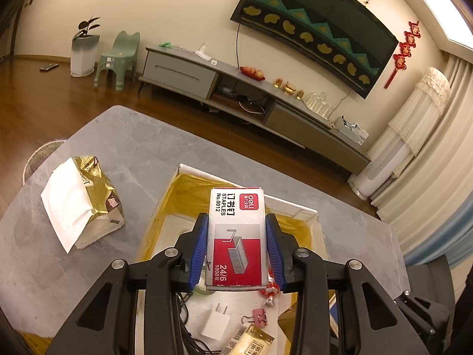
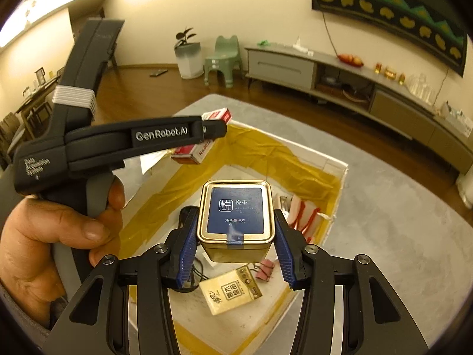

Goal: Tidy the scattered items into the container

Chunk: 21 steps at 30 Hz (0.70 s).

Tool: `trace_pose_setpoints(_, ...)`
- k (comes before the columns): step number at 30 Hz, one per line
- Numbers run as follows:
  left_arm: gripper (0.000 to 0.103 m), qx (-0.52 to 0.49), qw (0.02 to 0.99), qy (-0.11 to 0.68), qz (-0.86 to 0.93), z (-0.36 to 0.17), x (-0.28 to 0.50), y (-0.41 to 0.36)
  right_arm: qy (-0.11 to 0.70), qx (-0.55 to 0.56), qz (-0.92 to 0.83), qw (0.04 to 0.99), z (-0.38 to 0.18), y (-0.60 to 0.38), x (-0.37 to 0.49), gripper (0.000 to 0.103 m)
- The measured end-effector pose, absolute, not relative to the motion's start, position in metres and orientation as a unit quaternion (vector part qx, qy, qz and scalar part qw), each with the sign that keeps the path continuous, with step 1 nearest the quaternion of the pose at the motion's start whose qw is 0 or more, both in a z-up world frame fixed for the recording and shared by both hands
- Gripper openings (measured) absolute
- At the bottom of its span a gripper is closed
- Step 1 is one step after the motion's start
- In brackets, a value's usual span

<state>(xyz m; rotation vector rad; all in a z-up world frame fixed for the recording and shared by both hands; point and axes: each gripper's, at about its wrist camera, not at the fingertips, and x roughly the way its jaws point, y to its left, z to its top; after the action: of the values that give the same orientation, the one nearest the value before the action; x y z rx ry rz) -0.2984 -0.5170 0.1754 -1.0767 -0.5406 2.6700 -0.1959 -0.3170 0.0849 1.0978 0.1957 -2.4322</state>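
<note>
The room is a living room with a wooden floor, a long grey TV cabinet (image 1: 236, 88) along the wall and a dark screen (image 1: 319, 29) above it. In front of me is a grey table (image 1: 133, 148), and on it stands the white box (image 1: 307, 210) with yellow lining, which is the container.

In my left tongs (image 1: 236, 248) I grip a red and white box of staples (image 1: 236, 236); the blue pads (image 1: 199, 248) press on its two long sides. It hangs above the container, over the far part of it. In the right wrist view the staples box (image 2: 189, 153) shows at about 11 o'clock from the tin, partly hidden behind the left tool, which my left hand (image 2: 59, 236) holds by its handle.

My right tongs (image 2: 235, 245) are around a small gold tin (image 2: 236, 216) with a dark blue label. The left pad touches the tin, but at the right pad I see a small gap, so I cannot tell if the grip is firm. The tin is also above the container.

Inside the container lie a white charger plug (image 1: 214, 324), a pink binder clip (image 1: 258, 321), a yellow sachet (image 2: 230, 291) and a black cable (image 1: 184, 334). On the table at 9 o'clock from the container lies a gold pack of tissues (image 1: 82, 201).
</note>
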Motion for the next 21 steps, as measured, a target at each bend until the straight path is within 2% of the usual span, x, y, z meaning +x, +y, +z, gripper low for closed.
trace_pose_setpoints(11, 0.039, -0.393, 0.112, -0.186, 0.893, 0.161, -0.327, -0.516, 0.092, 0.431, -0.871, 0.219, 0.063, -0.330, -0.233, 0.051)
trace_pose_setpoints(12, 0.045, -0.394, 0.112, -0.188, 0.893, 0.158, -0.329, -0.515, 0.095, 0.428, -0.871, 0.220, 0.061, -0.330, -0.235, 0.051)
trace_pose_setpoints(13, 0.064, -0.395, 0.116, -0.190, 0.891, 0.156, -0.330, -0.513, 0.098, 0.430, -0.870, 0.221, 0.059, -0.330, -0.237, 0.053)
trace_pose_setpoints(15, 0.077, -0.398, 0.117, -0.189, 0.890, 0.151, -0.331, -0.512, 0.087, 0.438, -0.867, 0.222, 0.056, -0.323, -0.240, 0.059)
trace_pose_setpoints(21, 0.077, -0.396, 0.095, -0.207, 0.889, 0.152, -0.321, -0.524, 0.081, 0.427, -0.869, 0.239, 0.061, -0.296, -0.215, 0.059)
